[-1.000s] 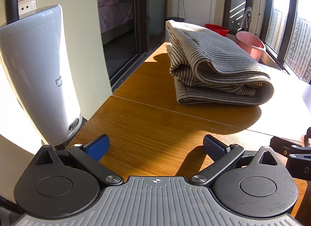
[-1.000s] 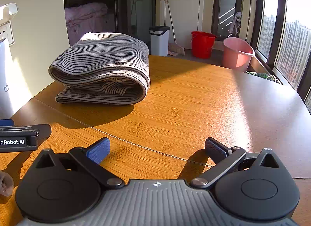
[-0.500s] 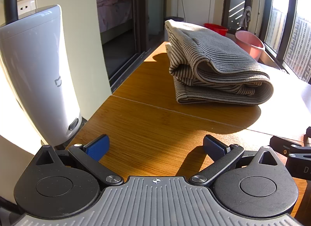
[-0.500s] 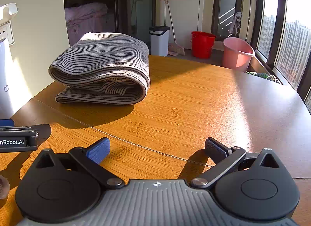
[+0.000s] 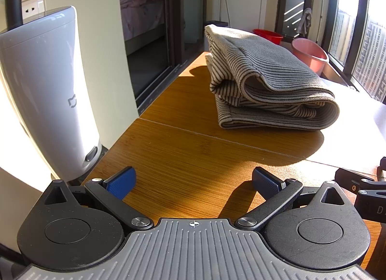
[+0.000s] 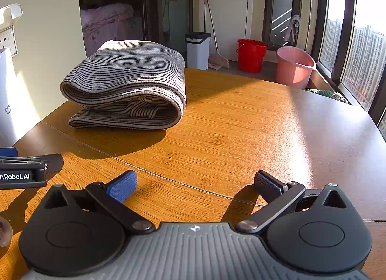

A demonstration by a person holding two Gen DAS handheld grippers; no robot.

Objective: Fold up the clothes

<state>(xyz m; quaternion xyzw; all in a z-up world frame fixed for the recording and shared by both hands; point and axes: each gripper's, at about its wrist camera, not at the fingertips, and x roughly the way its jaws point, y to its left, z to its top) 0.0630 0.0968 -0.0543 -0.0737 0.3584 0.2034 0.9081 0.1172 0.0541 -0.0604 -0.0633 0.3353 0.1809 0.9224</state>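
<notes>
Left wrist view: my left gripper (image 5: 194, 181) sits low over the brown bamboo-grain wooden table (image 5: 183, 164), blue-padded fingers (image 5: 120, 182) spread wide, nothing between them. Folded grey-and-cream striped knit garment (image 5: 263, 82) lies on the table well ahead of the gripper, rolled fold facing me, apart from both grippers. Tall white plastic appliance (image 5: 45, 92) stands off the table's left edge. Pink plastic bucket (image 5: 311, 54) on the floor beyond the garment.

Right wrist view: my right gripper (image 6: 195, 183) also low over the table (image 6: 253, 130), fingers (image 6: 121, 186) splayed apart and empty. Garment (image 6: 127, 84) ahead and to the left, resting flat. Left gripper's black body (image 6: 23, 171) shows at the left edge. Beyond the table's far edge: red plastic bucket (image 6: 251, 55), white lidded bin (image 6: 197, 49).
</notes>
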